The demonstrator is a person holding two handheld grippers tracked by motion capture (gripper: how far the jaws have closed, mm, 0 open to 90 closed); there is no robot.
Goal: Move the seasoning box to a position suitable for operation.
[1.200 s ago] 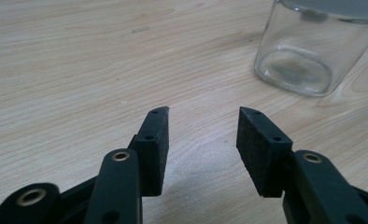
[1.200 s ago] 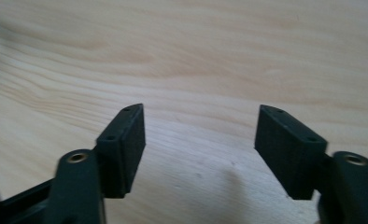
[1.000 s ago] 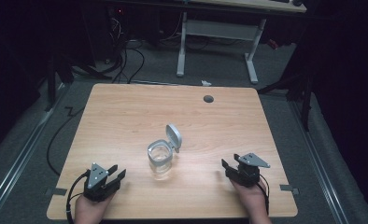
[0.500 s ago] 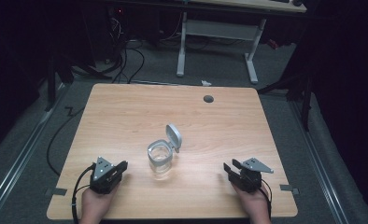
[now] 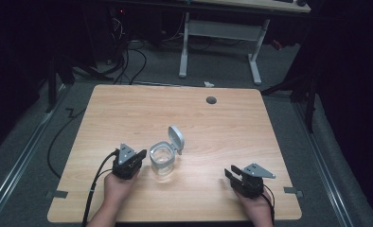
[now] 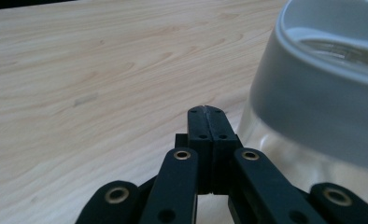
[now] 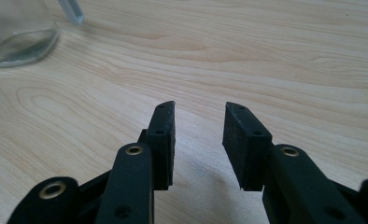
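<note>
At the near edge of the wooden tabletop [image 5: 128,109], the person's two hands come in from below, each holding a claw. The right claw [image 5: 233,175] sits near the front right corner, well apart from everything else on the tabletop. In the right gripper view its jaws stand partly apart with only bare wood between them; they have just been closing, and nothing is caught in the gap. The base of the glass jar [image 7: 14,32] shows at the upper left corner of that view, far from the jaws.

The left claw [image 5: 136,155] lies left of centre, just beside the jar. In the left gripper view [image 6: 205,112] its jaws are pressed flat together, pad against pad, with nothing between them. The jar's grey collar and clear wall rise immediately to the right of the tips; whether the claw touches the glass cannot be told.

The clear glass jar [image 5: 162,161] stands upright near the middle of the tabletop, slightly toward the front. Its grey flip lid [image 5: 176,138] is swung open and tilts up behind the rim, on the far right side.

Farther back, a round grommet hole [image 5: 211,100] sits near the far edge of the tabletop.
</note>
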